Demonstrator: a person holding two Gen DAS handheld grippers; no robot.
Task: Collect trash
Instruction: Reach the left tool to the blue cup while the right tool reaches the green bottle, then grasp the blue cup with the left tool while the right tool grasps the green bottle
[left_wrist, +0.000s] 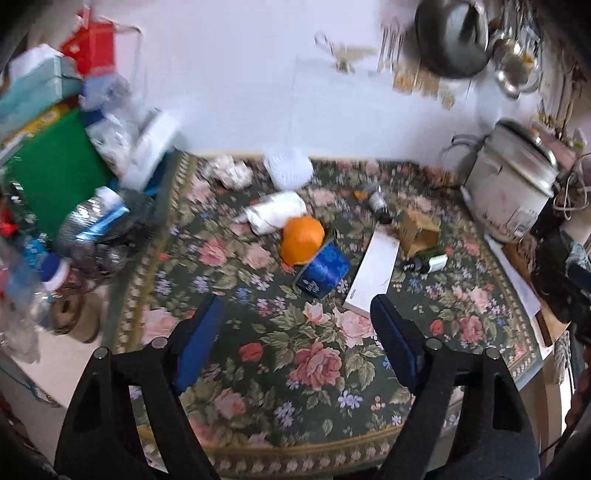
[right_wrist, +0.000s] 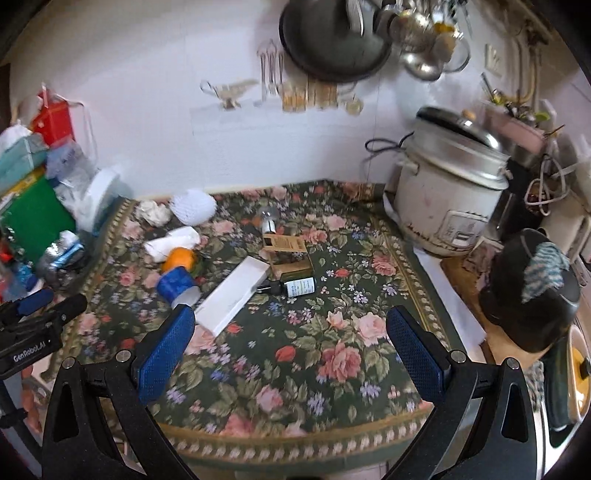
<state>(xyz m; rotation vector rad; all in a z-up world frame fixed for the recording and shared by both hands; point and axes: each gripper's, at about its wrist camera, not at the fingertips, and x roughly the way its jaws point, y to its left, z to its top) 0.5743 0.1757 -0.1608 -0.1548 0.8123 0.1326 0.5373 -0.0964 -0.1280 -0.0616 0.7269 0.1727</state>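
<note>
Two grippers over a floral cloth (right_wrist: 332, 332), both pointed down at it. Left gripper (left_wrist: 297, 317) with jaws well apart, nothing between the blue pads, only cloth beneath. Right gripper (right_wrist: 291, 332) likewise spread wide and empty.

Several bits of trash scattered across the far half of the cloth. White box (right_wrist: 232, 295), long and flat, long axis diagonal from near-left to far-right in the right view; small grey print at its near end in the left view, too blurred to read. Dropper bottle (right_wrist: 291, 286) on its side just beside the box's far end, dark cap toward the box, base pointing right; white label with green marks, text unreadable. Brown carton (right_wrist: 286, 251) behind the bottle, printed panel facing up, writing too small to make out. Light bulb (right_wrist: 267, 219) farther back, glass end away from the camera. Blue tub (left_wrist: 321, 271) tipped over, patterned, open end toward the camera in the right view; orange (left_wrist: 301, 240) touching it behind. Rolled white tissue (left_wrist: 275, 212), crumpled paper (left_wrist: 229, 171) and white foam net (left_wrist: 290, 168) near the wall.

"GenRobot.AI" legible on the left gripper's body at the left edge of the right view. Rice cooker (right_wrist: 447, 199) at the cloth's right corner.
</note>
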